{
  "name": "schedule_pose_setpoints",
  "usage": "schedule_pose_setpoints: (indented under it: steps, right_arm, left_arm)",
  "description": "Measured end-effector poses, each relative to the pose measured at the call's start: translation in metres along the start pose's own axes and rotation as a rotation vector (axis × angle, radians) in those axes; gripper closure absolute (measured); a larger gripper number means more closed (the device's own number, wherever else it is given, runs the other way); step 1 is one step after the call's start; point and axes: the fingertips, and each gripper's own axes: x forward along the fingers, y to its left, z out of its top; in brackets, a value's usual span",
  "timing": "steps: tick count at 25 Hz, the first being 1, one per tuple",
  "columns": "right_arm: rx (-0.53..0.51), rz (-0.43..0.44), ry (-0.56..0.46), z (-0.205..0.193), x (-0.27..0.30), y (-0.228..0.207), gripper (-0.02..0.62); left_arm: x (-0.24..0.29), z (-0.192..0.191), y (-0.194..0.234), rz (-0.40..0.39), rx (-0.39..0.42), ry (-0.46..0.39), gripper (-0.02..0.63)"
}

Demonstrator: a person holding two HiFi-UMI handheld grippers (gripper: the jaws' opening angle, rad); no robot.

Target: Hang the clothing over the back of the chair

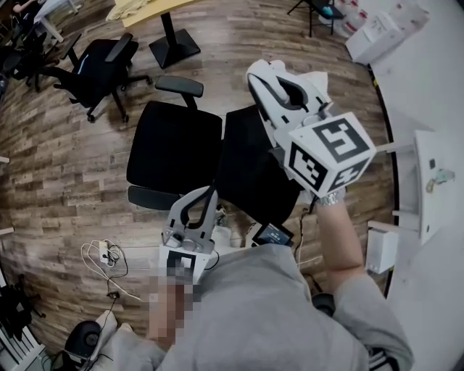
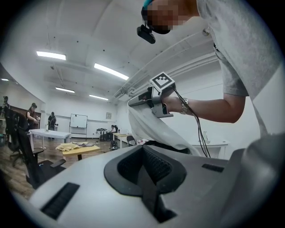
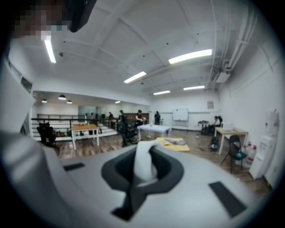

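A wood-plank floor (image 1: 65,167) fills the head view, and a black office chair (image 1: 174,148) stands on it at the centre of the frame. A second black chair (image 1: 98,69) on castors stands at the upper left, with the black pedestal foot (image 1: 174,47) of a yellow-topped desk (image 1: 145,9) to its right at the top edge. White cables (image 1: 105,255) lie tangled on the planks at the lower left, and white boxes (image 1: 380,29) sit at the upper right.
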Motion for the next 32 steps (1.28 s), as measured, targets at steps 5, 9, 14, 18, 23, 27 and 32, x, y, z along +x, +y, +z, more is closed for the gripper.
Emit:
schedule_pose_setpoints:
  steps: [5,9,14,18,23,27,32]
  right_arm:
    - [0.040,0.014,0.035,-0.027,0.012,0.007,0.554]
    - [0.066,0.027,0.063,-0.047,0.020,0.012,0.554]
    - [0.098,0.036,0.084,-0.068,0.022,0.016,0.554]
    - [0.119,0.046,0.111,-0.084,0.030,0.016,0.554]
    - [0.143,0.071,0.155,-0.114,0.037,0.018,0.554]
    - [0.146,0.084,0.200,-0.136,0.048,0.021,0.554]
    - [0.156,0.092,0.252,-0.164,0.058,0.027,0.554]
  left_arm:
    - [-0.003,-0.007,0.001,0.004,0.000,0.000,0.572]
    - [-0.004,-0.012,0.001,0.008,-0.004,0.013,0.572]
    - [-0.002,-0.012,-0.002,0.009,0.009,0.016,0.572]
    - [-0.001,-0.015,0.001,0.021,-0.006,0.026,0.572]
    - [0.001,-0.024,-0.003,0.022,-0.016,0.044,0.572]
    - [0.003,-0.027,-0.005,0.023,-0.030,0.058,0.572]
    - [0.002,-0.033,-0.006,0.043,-0.063,0.071,0.572]
